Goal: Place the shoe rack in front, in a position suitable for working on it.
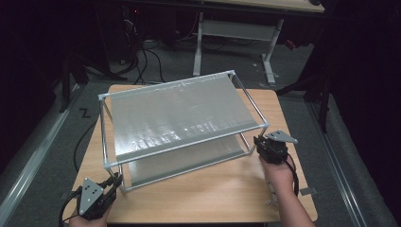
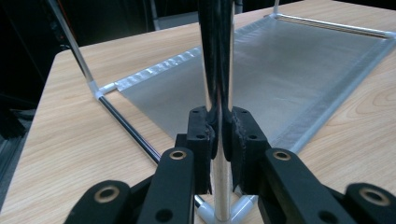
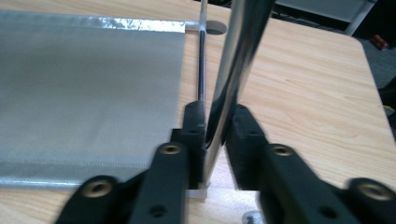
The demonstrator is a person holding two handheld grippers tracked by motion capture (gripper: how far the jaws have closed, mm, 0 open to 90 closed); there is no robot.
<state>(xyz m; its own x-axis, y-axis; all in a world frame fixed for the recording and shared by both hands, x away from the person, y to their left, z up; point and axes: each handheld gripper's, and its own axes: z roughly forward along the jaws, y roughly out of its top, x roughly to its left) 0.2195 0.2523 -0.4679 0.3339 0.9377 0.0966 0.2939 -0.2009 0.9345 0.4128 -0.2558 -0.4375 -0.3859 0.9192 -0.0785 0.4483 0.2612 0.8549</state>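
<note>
Right now I have both hands low at the near side of the pale wooden tabletop (image 1: pixel 227 189), one at each front corner of the two-tier rack of chrome tubes and grey mesh shelves (image 1: pixel 179 118). My left gripper (image 1: pixel 112 182) sits at the near left corner, its grey three-cornered plate facing up, the hand behind it at the bottom edge of the high view. In the left gripper view the jaws are clenched on the rack's upright chrome post (image 2: pixel 219 84), the pads pressed against the tube on both sides, just above the white corner joint (image 2: pixel 224 210) on the wood.

My right gripper (image 1: pixel 260 142) is at the near right corner, the forearm coming up from the bottom of the high view. In the right gripper view its jaws stand on either side of the right front post (image 3: pixel 233 70); the left pad seems to touch the tube while a gap shows at the right pad, though the picture is blurred, so I read that grip as released.

The rack stands in the middle of the tabletop, its lower mesh shelf (image 2: pixel 280 79) lying close to the wood. Around the table I see grey floor (image 1: pixel 52 142), black cables (image 1: pixel 146 61) and a white-legged desk (image 1: pixel 236 33) behind, in a dark room. I can read no labels or writing.
</note>
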